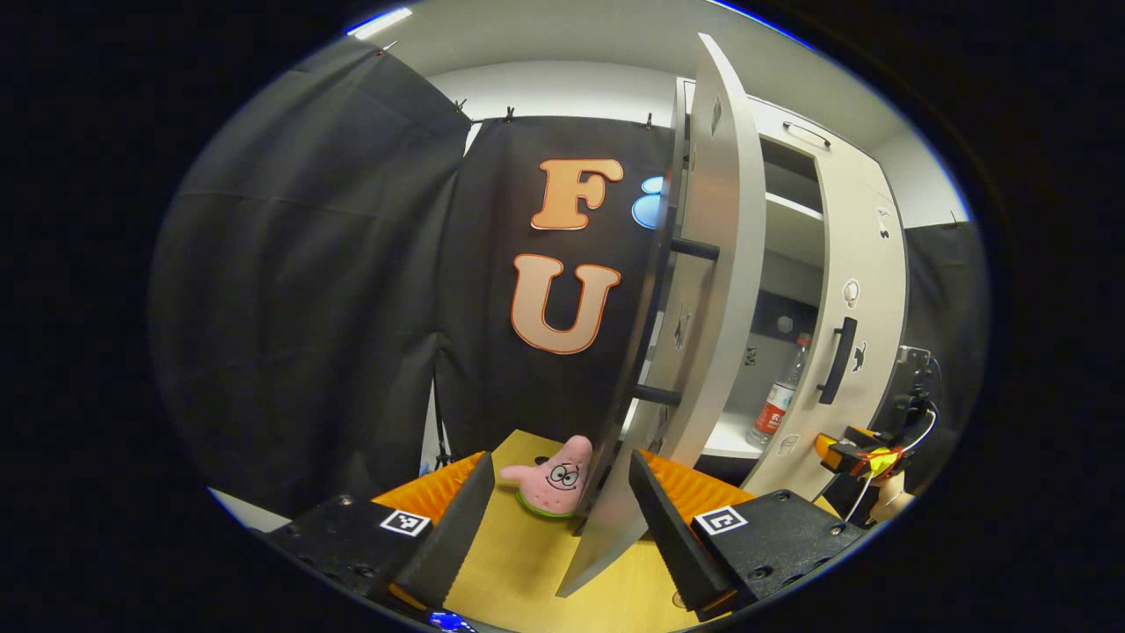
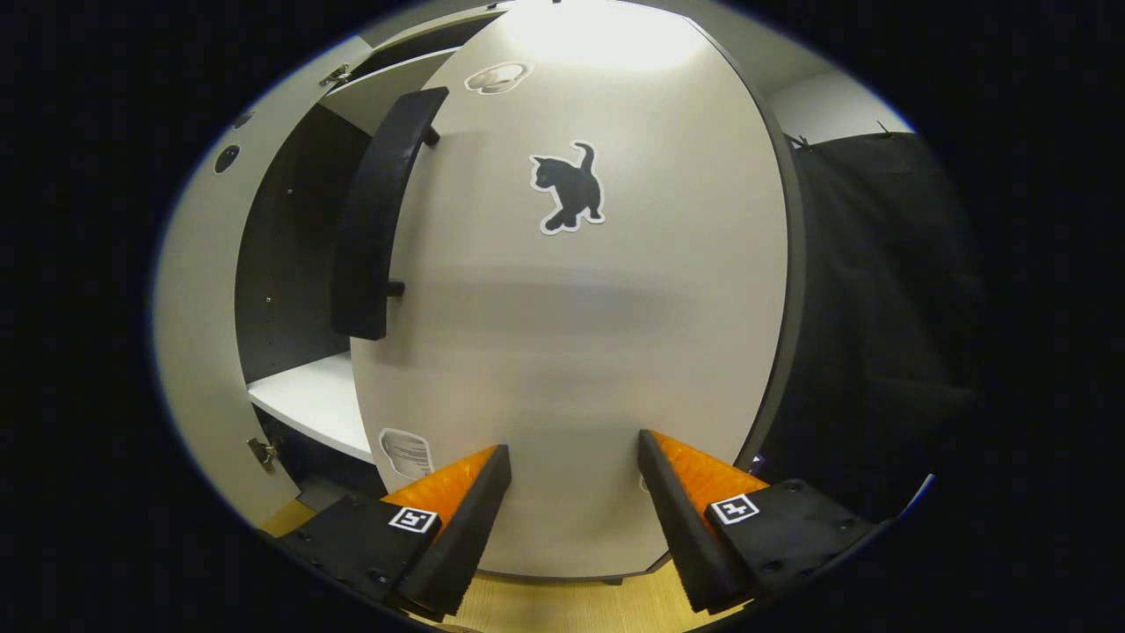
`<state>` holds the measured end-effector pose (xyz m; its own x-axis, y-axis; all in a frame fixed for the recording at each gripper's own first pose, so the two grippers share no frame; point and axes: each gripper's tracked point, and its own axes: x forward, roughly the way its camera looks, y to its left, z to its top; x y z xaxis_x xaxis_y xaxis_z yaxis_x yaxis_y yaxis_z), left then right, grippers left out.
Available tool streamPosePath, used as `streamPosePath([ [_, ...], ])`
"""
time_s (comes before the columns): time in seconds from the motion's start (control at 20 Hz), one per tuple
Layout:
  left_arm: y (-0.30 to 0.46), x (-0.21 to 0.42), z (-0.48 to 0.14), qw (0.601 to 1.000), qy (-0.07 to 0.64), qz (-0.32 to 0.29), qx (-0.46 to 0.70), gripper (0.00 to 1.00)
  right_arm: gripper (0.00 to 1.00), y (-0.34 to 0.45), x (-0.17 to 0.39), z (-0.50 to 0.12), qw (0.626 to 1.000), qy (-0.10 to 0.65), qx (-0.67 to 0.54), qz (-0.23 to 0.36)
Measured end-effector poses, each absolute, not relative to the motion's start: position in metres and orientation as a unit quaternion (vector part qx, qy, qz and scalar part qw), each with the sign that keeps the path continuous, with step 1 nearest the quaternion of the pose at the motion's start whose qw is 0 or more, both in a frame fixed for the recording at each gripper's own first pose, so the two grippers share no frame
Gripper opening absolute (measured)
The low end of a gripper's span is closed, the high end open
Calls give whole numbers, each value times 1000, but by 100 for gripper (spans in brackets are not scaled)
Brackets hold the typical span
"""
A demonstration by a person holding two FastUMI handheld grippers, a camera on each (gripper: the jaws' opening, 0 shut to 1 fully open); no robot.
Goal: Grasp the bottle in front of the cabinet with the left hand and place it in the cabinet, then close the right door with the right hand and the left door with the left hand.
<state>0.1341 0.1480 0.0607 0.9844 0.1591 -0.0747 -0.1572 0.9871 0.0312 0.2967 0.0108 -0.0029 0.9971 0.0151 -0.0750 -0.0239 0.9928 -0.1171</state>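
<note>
Standing upright on the lowest white shelf (image 1: 725,437) of the cabinet (image 1: 795,264), right of centre in the left gripper view, the bottle (image 1: 777,396) shows a clear body, a red label and a red cap; it sits in the gap between the two doors. Above it, toward the upper right of that frame, a second shelf (image 1: 791,207) carries nothing that can be made out.

The left door (image 1: 712,290) swings out toward the camera, seen nearly edge-on in the centre of the frame, with two black handle mounts on its face. The left gripper (image 1: 559,510) is spread wide, gripping nothing; the door's lower edge falls between its fingers, and contact cannot be judged. On the yellow worktop (image 1: 518,563) just left of that door lies a pink star plush toy (image 1: 555,479).

The right door (image 1: 857,334) stands nearly shut at the right of the left gripper view, with a black handle (image 1: 838,360) and small stickers. Beyond it, at the lower right, the other gripper shows, held by a hand.

In the right gripper view, the right door (image 2: 580,334) is seen up close, with a black cat sticker (image 2: 569,187) upper centre and the curved handle (image 2: 378,211) at upper left. The right gripper (image 2: 573,510) is open, fingers apart against or just before the door's lower face. At left, the dark cabinet interior and a strip of white shelf (image 2: 308,400) show through the opening.
</note>
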Motion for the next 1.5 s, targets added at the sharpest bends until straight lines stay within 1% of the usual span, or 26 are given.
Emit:
streamPosePath([
  [0.1,143,133,60,996,42,77,17,94,97,10,293,-1,998,37,-54,12],
  [0.35,132,128,60,995,43,78,34,94,97,2,258,4,998,38,-57,15],
  [0.5,125,128,58,996,43,78,26,94,97,-9,235,12,998,30,-55,12],
  [0.85,82,132,46,998,49,47,13,93,97,-29,198,30,998,15,-58,20],
  [1.0,65,136,43,998,53,39,16,93,97,-34,191,32,998,15,-46,35],
  [1.3,39,143,37,996,72,53,24,93,97,-53,189,46,998,14,-45,45],
  [1.5,14,155,29,996,76,38,6,94,97,-62,190,51,997,11,-55,55],
])
